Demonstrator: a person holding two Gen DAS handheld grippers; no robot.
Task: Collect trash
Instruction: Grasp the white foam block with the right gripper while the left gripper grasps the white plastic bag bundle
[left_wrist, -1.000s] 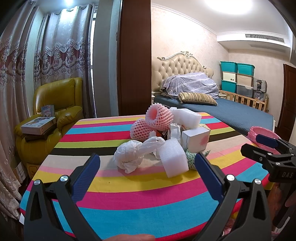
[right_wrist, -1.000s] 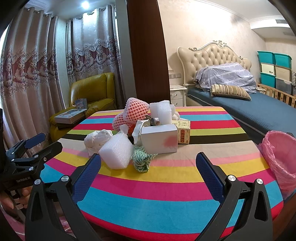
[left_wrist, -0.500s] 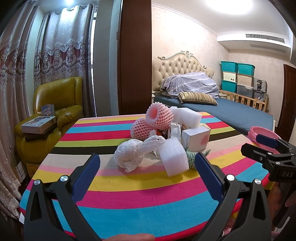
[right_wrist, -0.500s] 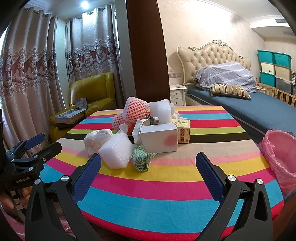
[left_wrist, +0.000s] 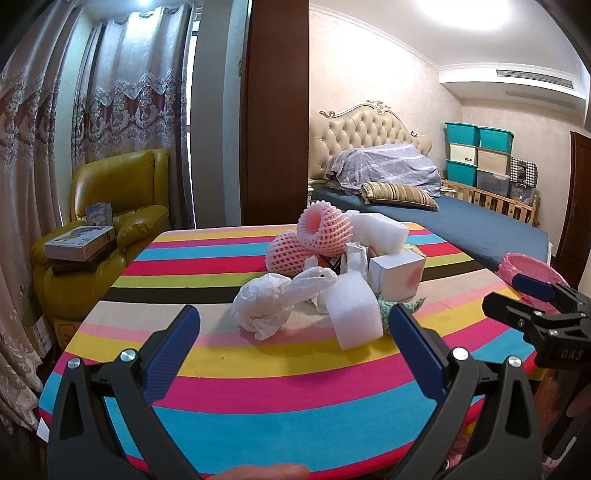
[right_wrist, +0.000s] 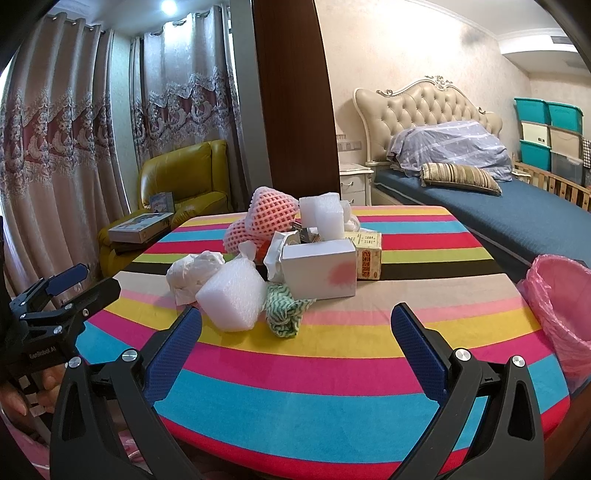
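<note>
White foam block (right_wrist: 232, 300) fronts the trash pile mid-table, dead ahead of the left gripper (left_wrist: 293, 345) and the nearer reach for it. Right gripper (right_wrist: 293, 345) faces the box (right_wrist: 318, 268); both grippers gape empty, bin (right_wrist: 559, 306) at right.

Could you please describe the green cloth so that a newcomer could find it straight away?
Start at the striped table and find the trash pile in its middle. At the pile's near edge, the green cloth lies crumpled beside the white foam block, just before the white box. It is the pile's only green, patterned piece.
</note>
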